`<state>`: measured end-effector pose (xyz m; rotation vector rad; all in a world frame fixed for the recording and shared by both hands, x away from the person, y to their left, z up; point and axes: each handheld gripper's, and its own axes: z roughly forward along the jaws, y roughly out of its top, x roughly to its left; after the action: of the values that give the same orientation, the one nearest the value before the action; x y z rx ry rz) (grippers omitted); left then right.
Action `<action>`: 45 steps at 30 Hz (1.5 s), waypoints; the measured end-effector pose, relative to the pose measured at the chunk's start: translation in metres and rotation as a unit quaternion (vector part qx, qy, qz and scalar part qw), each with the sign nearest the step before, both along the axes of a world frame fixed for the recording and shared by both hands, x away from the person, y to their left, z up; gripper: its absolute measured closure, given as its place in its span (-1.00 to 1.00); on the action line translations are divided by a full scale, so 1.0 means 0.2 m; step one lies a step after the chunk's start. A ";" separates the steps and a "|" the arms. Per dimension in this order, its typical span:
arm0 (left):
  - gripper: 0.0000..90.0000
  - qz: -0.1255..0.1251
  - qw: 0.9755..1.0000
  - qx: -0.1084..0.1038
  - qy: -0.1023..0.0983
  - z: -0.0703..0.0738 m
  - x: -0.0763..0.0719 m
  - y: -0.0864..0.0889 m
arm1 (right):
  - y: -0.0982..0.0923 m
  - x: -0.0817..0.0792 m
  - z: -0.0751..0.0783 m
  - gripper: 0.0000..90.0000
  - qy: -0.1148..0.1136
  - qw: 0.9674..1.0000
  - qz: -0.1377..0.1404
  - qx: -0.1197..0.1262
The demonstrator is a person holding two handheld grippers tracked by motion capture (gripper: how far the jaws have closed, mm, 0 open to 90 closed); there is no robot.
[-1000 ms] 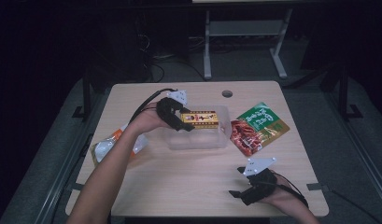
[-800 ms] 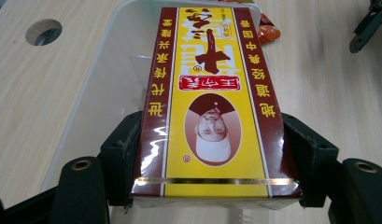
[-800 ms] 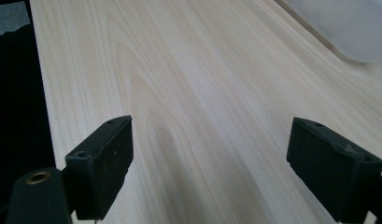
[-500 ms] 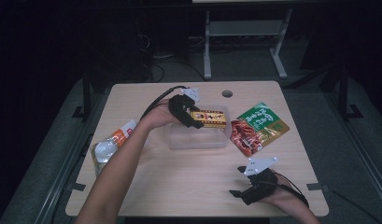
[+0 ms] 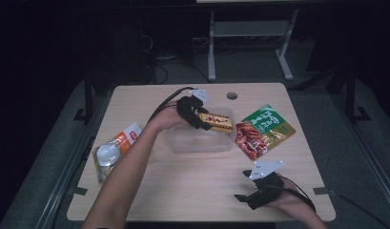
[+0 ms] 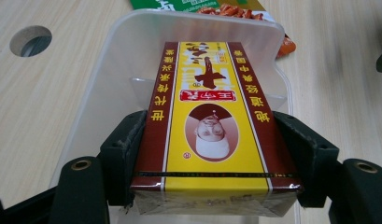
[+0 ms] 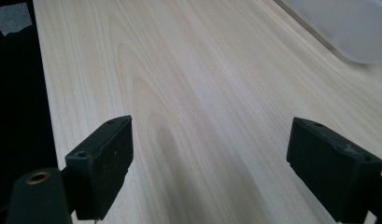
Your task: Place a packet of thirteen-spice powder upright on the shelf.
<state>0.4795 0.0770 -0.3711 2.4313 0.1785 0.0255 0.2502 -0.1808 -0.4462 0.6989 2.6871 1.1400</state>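
Observation:
A yellow and dark-red box (image 5: 216, 122) (image 6: 209, 126) hangs over the clear plastic container (image 5: 202, 143) (image 6: 114, 60) at the table's middle. My left gripper (image 5: 202, 119) (image 6: 212, 158) is shut on the box, its pads pressed against both long sides. In the left gripper view the box points along the container's length, above its inside. At the table's front right edge my right gripper (image 5: 247, 188) (image 7: 216, 172) stands open, low over bare wood with nothing between its fingers.
A green and red snack bag (image 5: 261, 131) lies right of the container. Another packet with an orange label (image 5: 114, 150) lies at the left edge. A round cable hole (image 5: 232, 95) (image 6: 31, 40) sits at the back. The container's corner (image 7: 352, 28) appears far off in the right gripper view.
My left gripper has carried the box to the right, from the container's left end to over its middle. The right gripper has stayed in place.

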 end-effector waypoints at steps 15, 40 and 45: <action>-0.31 0.008 1.000 -0.030 0.003 0.02 0.02 -0.02 | 0.00 0.00 0.00 -0.68 0.004 1.000 -0.001 0.001; -0.31 -0.001 0.998 -0.069 0.001 0.10 0.07 -0.16 | 0.00 0.00 0.00 -0.68 0.006 1.000 0.005 0.004; -0.31 -0.001 0.997 -0.078 0.003 0.09 0.08 -0.19 | 0.00 0.00 0.00 -0.68 0.008 1.000 0.005 0.002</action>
<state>0.4951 0.0391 -0.3532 2.2764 0.1748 0.0022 0.2498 -0.1814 -0.4468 0.6978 2.7061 1.1465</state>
